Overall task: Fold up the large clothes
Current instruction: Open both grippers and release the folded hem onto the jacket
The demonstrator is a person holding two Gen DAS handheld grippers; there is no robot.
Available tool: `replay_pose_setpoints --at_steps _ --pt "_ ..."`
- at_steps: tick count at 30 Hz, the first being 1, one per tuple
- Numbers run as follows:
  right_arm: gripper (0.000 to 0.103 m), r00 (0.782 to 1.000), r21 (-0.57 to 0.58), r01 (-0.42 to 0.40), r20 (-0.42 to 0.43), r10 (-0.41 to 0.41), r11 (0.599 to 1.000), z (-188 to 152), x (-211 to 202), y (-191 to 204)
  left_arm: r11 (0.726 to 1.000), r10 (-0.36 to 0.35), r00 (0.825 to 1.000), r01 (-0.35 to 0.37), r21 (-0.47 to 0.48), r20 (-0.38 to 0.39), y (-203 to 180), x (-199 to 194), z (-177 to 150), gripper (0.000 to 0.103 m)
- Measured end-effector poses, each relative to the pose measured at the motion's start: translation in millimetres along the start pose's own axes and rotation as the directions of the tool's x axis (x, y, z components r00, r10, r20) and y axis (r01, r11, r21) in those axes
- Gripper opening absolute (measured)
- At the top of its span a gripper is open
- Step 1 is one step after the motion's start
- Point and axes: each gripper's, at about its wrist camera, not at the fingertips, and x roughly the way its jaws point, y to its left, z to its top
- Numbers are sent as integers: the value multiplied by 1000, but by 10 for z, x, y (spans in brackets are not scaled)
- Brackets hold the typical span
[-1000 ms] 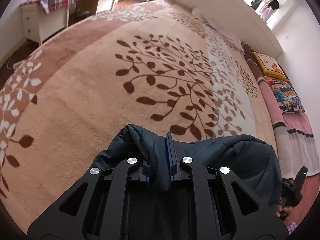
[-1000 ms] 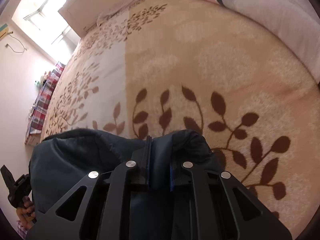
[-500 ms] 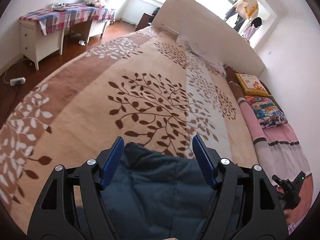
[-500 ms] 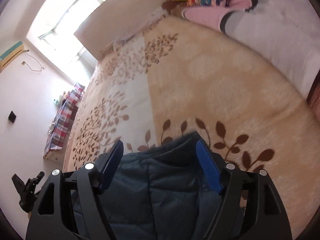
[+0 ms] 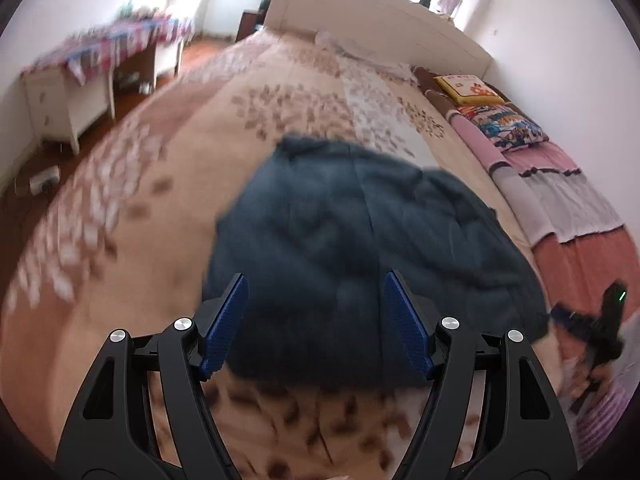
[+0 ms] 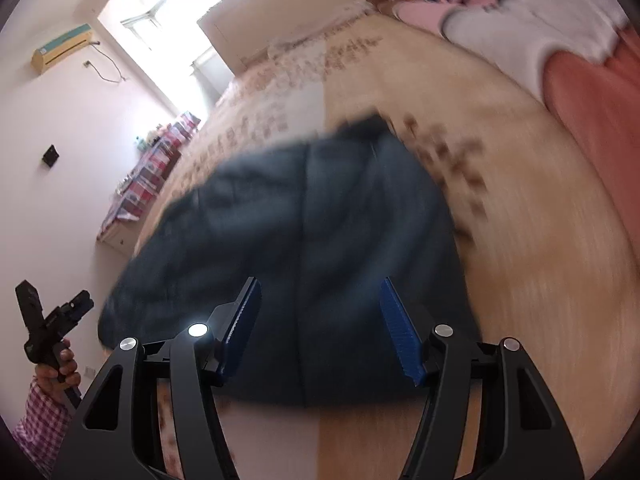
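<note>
Both grippers are tilted down at a steep-ish angle over the bed (image 5: 168, 216), and both views are pretty smeared with motion blur, so fine detail is hard to make out.

The left gripper (image 5: 316, 324) has its jaws spread wide, blue pads facing each other with nothing pinched between them. They opened up within the last second and now hang clear above the near edge of the dark blue padded jacket (image 5: 360, 240). No contact that anyone could see.

The right gripper (image 6: 320, 328) is much the same: jaws wide apart, though they've just eased in a little after opening. Nothing is held, and the pads sit above the jacket's near hem without touching it.

The jacket lies in a folded bundle on the beige leaf-print blanket (image 5: 120, 280), filling the middle of both views and stretching away toward 12 o'clock. A seam runs up its middle.

From the right wrist view, the person's left hand (image 6: 60, 364) shows at about 8 o'clock, wrapped round the other gripper's handle, with a pink checked sleeve (image 6: 40, 420) below it. From the left wrist view, the right gripper turns up at 4 o'clock, blurry.

Colourful pillows (image 5: 500, 124) sit at 2 o'clock near the white headboard (image 5: 380, 28), and a desk with a plaid cloth (image 5: 112, 48) is off at 10 o'clock.
</note>
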Motion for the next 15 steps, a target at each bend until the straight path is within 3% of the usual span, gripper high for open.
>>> replay_pose_setpoints --at_steps 6,10,15 --pt "67 995 160 -23 -90 38 987 -629 9 -221 970 -86 993 66 -233 -80 227 0 -555 71" --pt "76 993 255 -56 -86 80 965 -676 73 -292 918 -157 984 113 -381 -86 334 143 -659 73" --pt "80 993 363 -104 -15 118 926 -551 116 -406 870 -190 980 142 -471 -55 340 311 -604 78"
